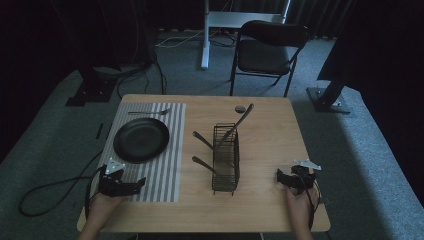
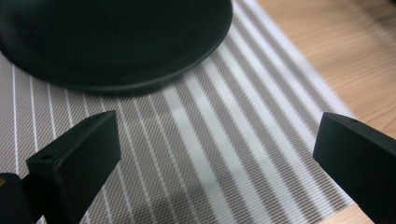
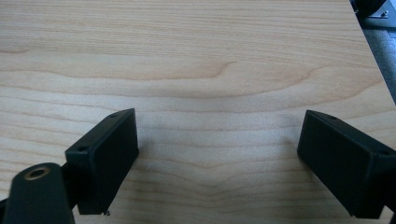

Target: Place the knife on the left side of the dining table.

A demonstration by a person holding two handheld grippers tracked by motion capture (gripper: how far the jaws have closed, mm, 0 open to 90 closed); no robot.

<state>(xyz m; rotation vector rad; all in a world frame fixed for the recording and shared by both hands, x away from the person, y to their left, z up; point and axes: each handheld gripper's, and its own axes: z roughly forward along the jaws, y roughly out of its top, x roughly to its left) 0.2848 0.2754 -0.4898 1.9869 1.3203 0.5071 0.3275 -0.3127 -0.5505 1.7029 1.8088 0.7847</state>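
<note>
Dim room, wooden counter point(image 1: 270, 210) — both tongs spread, empty: left tongs point(image 2: 217, 154) just near the plate point(image 1: 141, 139), right tongs point(image 3: 219, 158) well right. Judgement: approach the plate's rim low, squarely.

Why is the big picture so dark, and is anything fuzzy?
High view: dim all over, the room behind nearly black, the table faintly lit. Left gripper view: brighter, the black plate blurred up close. Right gripper view: bright wood, soft shadows beside the right claw.
</note>
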